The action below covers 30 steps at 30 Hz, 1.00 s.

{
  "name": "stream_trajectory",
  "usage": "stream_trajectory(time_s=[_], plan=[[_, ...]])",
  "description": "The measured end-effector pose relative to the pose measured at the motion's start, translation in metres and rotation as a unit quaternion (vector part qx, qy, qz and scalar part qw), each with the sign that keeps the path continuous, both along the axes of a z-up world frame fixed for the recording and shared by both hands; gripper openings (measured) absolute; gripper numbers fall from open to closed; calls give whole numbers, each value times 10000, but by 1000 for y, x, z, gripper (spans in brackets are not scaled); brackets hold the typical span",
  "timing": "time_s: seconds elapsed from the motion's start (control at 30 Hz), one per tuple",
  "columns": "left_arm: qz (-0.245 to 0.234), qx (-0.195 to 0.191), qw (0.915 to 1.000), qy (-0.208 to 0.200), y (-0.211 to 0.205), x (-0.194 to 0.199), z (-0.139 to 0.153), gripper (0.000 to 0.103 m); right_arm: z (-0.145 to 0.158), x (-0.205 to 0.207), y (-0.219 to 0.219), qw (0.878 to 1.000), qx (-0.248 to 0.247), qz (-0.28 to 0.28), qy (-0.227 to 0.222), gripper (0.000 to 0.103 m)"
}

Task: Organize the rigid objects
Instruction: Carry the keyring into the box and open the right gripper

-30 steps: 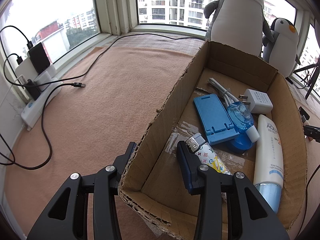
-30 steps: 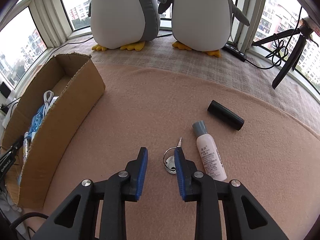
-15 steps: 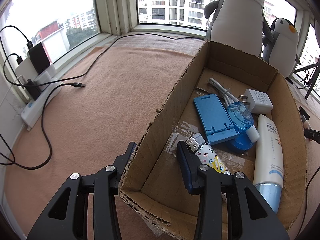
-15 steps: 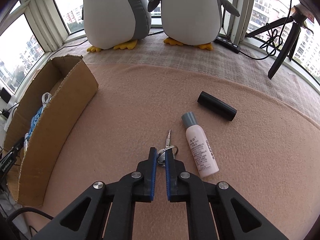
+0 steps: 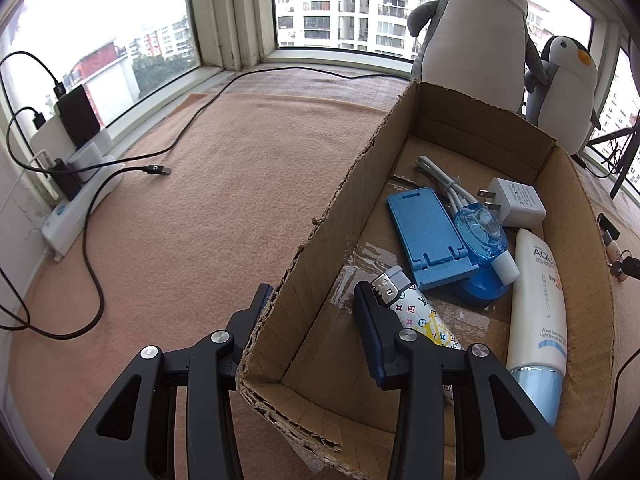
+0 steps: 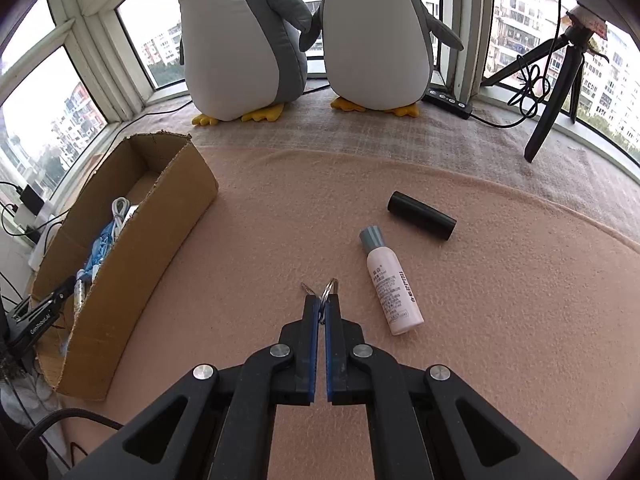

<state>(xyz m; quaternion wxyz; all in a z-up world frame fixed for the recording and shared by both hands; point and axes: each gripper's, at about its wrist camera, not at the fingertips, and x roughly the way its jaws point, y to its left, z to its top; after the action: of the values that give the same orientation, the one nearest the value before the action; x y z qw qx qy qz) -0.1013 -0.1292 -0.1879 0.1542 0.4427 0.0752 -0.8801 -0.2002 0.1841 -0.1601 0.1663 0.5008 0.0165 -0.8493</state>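
Note:
My right gripper [image 6: 321,300] is shut on a metal key ring [image 6: 329,286] with a key, held just above the pink blanket. A pink bottle with a grey cap [image 6: 394,292] lies just to its right, and a black cylinder [image 6: 421,218] lies farther back. The cardboard box [image 6: 132,256] stands to the left. My left gripper [image 5: 316,300] is open and straddles the box's left wall [image 5: 348,200]. Inside the box lie a blue phone stand [image 5: 428,236], a white charger [image 5: 516,202], a white tube [image 5: 538,304], a patterned lighter [image 5: 408,308] and a white cable [image 5: 444,184].
Two plush penguins [image 6: 240,40] [image 6: 372,40] stand at the window behind the blanket. A black tripod [image 6: 556,92] stands at the back right. A power strip [image 5: 76,208] with black cables [image 5: 92,280] lies along the wall left of the box.
My right gripper went from open around the key ring to shut on it, then rose with it. The left gripper and the box have not moved.

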Motion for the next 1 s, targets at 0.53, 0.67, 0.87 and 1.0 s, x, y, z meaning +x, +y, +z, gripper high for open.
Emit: stream_trajectory(time_s=[0.53, 0.67, 0.87, 1.0], plan=[[-2, -1, 10000, 0, 0, 0, 0, 39, 74, 19, -62, 9921, -691, 835, 639, 2], [-1, 0, 10000, 0, 0, 0, 0, 39, 81, 24, -89, 9877, -848, 1147, 642, 2], [-1, 0, 10000, 1, 0, 0, 0, 39, 76, 37, -130, 9814, -866, 1626, 548, 2], [-1, 0, 10000, 2, 0, 0, 0, 39, 69, 43, -148, 9787, -859, 1810, 450, 2]])
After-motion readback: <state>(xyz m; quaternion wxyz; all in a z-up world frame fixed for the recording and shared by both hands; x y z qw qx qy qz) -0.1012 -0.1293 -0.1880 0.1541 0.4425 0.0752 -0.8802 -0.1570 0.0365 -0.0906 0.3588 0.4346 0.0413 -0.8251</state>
